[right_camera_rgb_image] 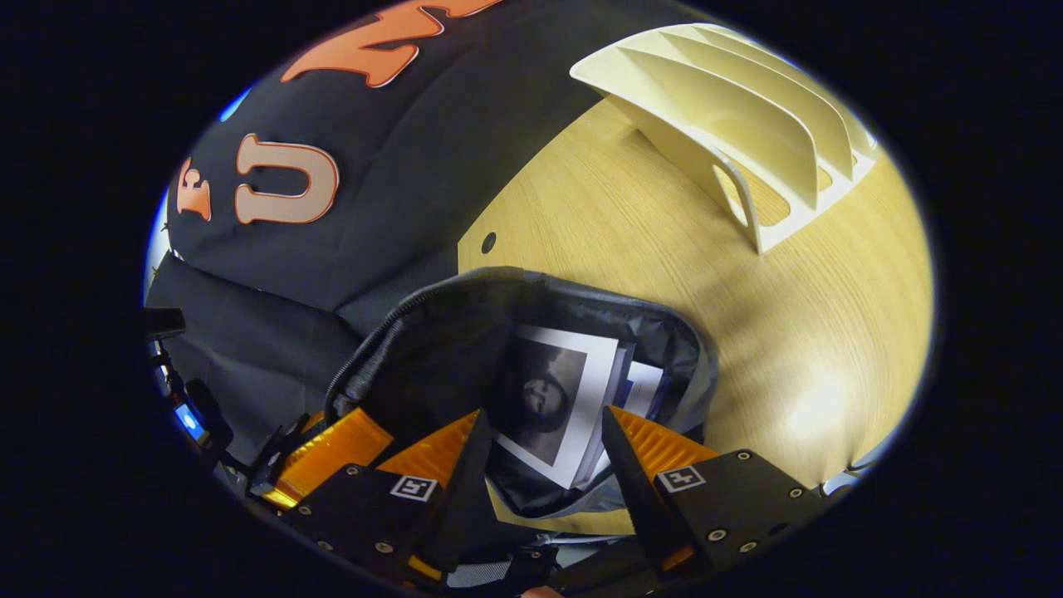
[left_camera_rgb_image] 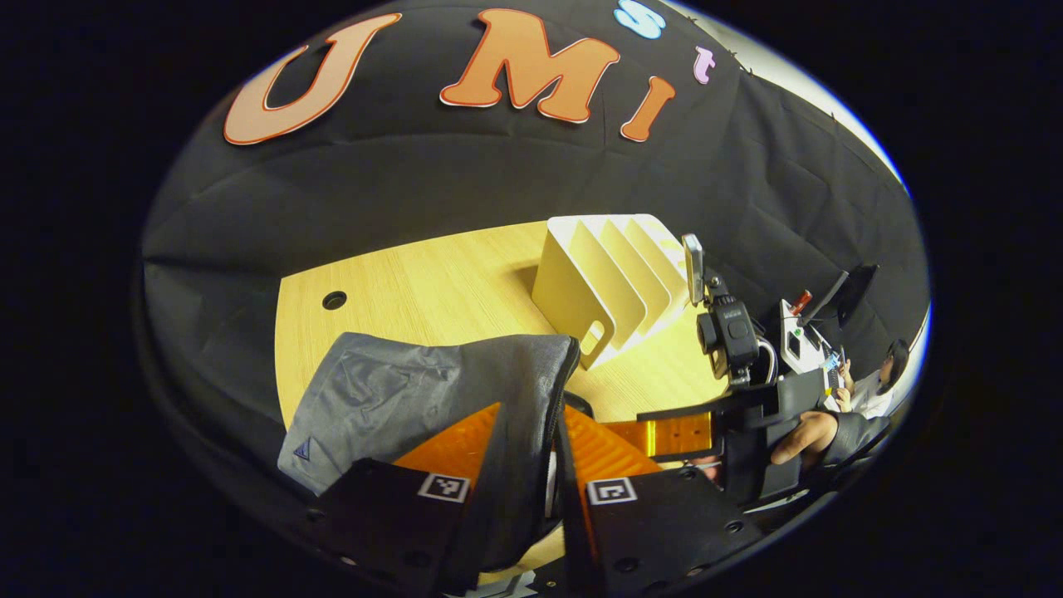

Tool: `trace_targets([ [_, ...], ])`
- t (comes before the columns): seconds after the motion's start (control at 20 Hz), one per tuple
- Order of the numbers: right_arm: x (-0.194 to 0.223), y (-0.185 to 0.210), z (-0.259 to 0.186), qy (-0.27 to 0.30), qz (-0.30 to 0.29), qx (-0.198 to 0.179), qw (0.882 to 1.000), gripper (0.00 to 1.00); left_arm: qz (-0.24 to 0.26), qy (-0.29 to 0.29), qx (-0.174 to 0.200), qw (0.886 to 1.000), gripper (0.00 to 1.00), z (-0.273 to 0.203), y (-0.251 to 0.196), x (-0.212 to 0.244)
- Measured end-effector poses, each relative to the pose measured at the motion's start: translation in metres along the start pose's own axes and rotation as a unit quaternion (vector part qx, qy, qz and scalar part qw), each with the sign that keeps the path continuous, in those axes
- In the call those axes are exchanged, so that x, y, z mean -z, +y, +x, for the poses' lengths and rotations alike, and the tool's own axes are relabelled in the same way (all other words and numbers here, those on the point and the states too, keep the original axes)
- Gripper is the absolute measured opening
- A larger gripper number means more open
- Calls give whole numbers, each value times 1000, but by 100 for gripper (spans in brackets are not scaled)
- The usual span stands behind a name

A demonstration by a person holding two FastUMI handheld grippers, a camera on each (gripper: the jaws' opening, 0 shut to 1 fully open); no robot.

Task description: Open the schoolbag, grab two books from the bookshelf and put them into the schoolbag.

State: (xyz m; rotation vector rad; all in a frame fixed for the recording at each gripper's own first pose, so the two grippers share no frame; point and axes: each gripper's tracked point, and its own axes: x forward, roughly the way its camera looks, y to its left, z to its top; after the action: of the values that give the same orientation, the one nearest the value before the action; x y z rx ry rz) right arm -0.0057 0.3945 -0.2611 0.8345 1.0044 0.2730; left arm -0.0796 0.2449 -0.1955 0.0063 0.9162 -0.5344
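**Schoolbag, 2 books inside, bookshelf emptied**

Schoolbag (right_camera_rgb_image: pixel 531 332): grey fabric, seen standing on the wooden desk (right_camera_rgb_image: pixel 664 249) near its front edge, mouth held wide. In the left gripper view the bag's edge (left_camera_rgb_image: pixel 531 399) was gripped between the fingers of the left gripper (left_camera_rgb_image: pixel 531 465), which were clenched on the fabric from both sides. In the right gripper view the other gripper was glimpsed at the bag's left rim (right_camera_rgb_image: pixel 332 448).

Books: 2 were recorded inside the bag. The front book (right_camera_rgb_image: pixel 556 399) showed a white cover with a dark photograph and leaned upright against the bag's inner wall. The second book (right_camera_rgb_image: pixel 644 390), with a white and blue edge, was tucked just behind it, largely hidden.

Right gripper (right_camera_rgb_image: pixel 544 465): held above the bag's opening, fingers spread apart and released, nothing pressed between them; the front book's lower corner was seen in the gap.

Bookshelf (left_camera_rgb_image: pixel 610 278): cream, slotted divider type, set on the desk behind the bag, well apart from it. Its slots were seen without books.

Right gripper from the left gripper view (left_camera_rgb_image: pixel 664 436): seen beside the bag, a hand (left_camera_rgb_image: pixel 801 440) holding it.
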Motion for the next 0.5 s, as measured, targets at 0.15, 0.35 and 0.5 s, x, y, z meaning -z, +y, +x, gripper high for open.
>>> trace_targets([
  [0.15, -8, -10, -12, -3, -15, 6, 1000, 82, -4, 1, 3, 1000, 60, 2, -18, 7],
  [0.35, -20, -24, -29, -16, -40, 19, 999, 83, -7, -4, -15, 1000, 95, 9, -31, 5],
  [0.5, -38, -34, -48, -39, -60, 27, 997, 84, -13, -20, -32, 999, 96, 14, -40, -4],
])
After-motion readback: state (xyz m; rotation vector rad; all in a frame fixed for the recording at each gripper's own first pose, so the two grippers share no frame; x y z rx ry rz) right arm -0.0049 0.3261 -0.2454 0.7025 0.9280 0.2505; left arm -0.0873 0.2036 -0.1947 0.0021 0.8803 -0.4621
